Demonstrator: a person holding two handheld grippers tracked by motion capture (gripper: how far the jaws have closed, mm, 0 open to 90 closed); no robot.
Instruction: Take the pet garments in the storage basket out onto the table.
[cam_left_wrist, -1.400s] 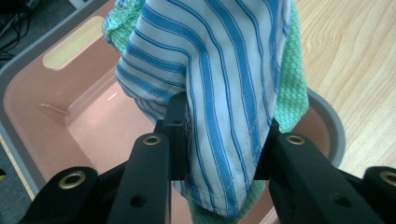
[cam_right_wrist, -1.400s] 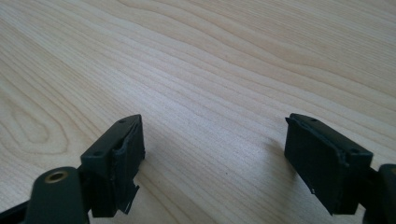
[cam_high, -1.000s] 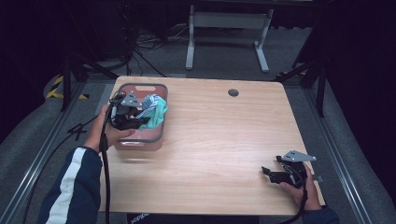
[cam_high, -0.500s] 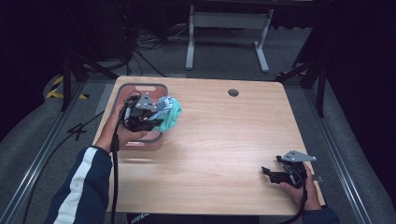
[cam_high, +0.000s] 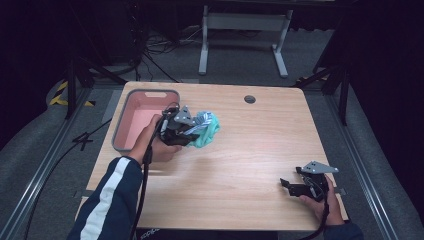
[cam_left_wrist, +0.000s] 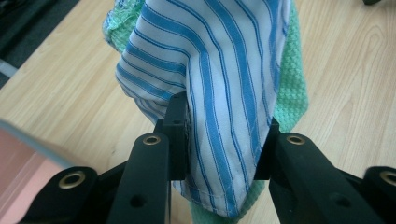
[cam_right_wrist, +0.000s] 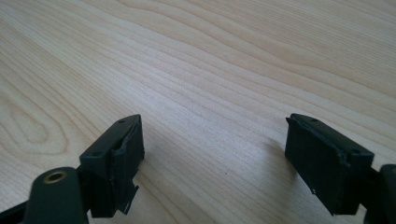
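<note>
At a pale wooden counter (cam_high: 240, 150), we see the left tongs (cam_high: 192, 131) clamped on a bundle of cloth just right of a pink bin (cam_high: 142, 120) that sits at the counter's far left. The bundle is a blue-and-white striped cloth (cam_left_wrist: 219, 84) backed by a green knitted cloth (cam_left_wrist: 292, 88); in the left gripper view the striped cloth runs down between the two black jaws, which press it from either side, and the green cloth shows behind it and below. From the high view the bundle (cam_high: 205, 130) sits off the bin's right rim, over bare wood; we cannot tell whether it touches the counter. A hand in a dark sleeve with a white stripe (cam_high: 107, 200) carries these tongs. Well apart, at the near right corner, the right tongs (cam_high: 292, 186) lie low over the counter in the other hand, pointing left. In the right gripper view their jaws stand wide apart with bare wood grain between them. A dark round hole (cam_high: 250, 99) marks the counter's far edge.
</note>
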